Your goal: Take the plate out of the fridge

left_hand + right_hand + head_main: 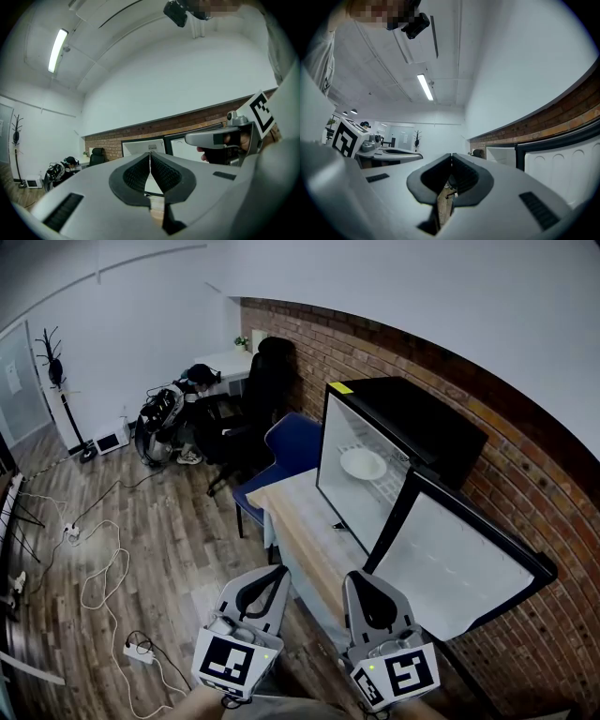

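A black mini fridge (412, 423) stands on a wooden table (300, 531) with its door (459, 563) swung open toward me. Inside, a white plate (363, 463) lies on a wire shelf. My left gripper (284, 568) and right gripper (357, 575) are held side by side in front of the table's near end, well short of the fridge. Both are shut with nothing between the jaws. In the left gripper view the shut jaws (150, 153) point at the open fridge (143, 146). In the right gripper view the jaws (451, 155) are shut too, with the fridge door (562, 159) at the right.
A blue chair (291, 442) stands at the table's far end, a black office chair (262, 381) and a desk behind it. Cables (103, 577) and a power strip (141, 650) lie on the wood floor at left. A brick wall (394, 352) runs behind the fridge.
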`<act>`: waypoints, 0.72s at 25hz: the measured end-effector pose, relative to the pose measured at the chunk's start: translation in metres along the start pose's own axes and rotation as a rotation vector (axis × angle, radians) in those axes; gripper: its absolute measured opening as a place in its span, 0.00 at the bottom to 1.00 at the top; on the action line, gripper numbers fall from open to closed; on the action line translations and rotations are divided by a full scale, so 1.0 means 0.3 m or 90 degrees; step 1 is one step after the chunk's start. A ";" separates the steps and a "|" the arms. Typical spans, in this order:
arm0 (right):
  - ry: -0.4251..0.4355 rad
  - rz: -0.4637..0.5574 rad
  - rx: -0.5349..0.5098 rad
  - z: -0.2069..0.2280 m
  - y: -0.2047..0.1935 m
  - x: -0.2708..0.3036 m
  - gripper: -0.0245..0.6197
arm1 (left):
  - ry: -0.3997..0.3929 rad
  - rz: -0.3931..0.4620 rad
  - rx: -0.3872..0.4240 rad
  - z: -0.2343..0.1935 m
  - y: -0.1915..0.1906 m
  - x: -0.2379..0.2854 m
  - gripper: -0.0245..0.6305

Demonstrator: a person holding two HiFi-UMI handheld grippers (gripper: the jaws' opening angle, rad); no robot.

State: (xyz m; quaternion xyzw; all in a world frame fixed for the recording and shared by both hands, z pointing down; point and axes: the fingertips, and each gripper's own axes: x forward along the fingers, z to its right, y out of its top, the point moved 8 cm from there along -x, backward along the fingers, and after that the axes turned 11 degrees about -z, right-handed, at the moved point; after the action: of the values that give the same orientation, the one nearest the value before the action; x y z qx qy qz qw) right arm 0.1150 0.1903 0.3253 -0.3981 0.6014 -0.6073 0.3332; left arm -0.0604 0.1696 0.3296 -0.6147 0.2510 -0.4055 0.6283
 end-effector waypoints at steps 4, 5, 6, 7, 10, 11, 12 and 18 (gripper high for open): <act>-0.010 -0.010 0.000 0.031 -0.002 0.091 0.08 | -0.010 0.000 0.000 -0.078 0.003 0.083 0.07; -0.014 -0.012 -0.001 0.038 -0.002 0.112 0.08 | -0.015 0.000 0.001 -0.096 0.003 0.104 0.07; -0.019 -0.015 -0.002 0.046 -0.002 0.133 0.08 | -0.021 -0.001 0.003 -0.112 0.004 0.125 0.07; -0.024 -0.018 -0.003 0.054 -0.002 0.155 0.08 | -0.026 -0.001 0.004 -0.128 0.005 0.147 0.07; -0.039 -0.027 -0.004 0.081 -0.001 0.229 0.08 | -0.043 0.000 0.008 -0.182 0.013 0.218 0.07; -0.044 -0.030 -0.003 0.090 -0.001 0.254 0.08 | -0.049 0.000 0.009 -0.201 0.015 0.244 0.07; -0.049 -0.033 -0.003 0.099 0.000 0.279 0.08 | -0.055 -0.001 0.009 -0.219 0.017 0.268 0.07; -0.088 -0.050 -0.001 0.142 0.038 0.407 0.08 | -0.098 -0.003 0.011 -0.322 0.054 0.392 0.07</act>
State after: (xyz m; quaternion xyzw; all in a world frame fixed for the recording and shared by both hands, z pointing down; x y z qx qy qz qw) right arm 0.0955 0.0620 0.3223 -0.4629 0.5614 -0.5902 0.3496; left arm -0.0717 0.0169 0.3238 -0.6390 0.1971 -0.3603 0.6504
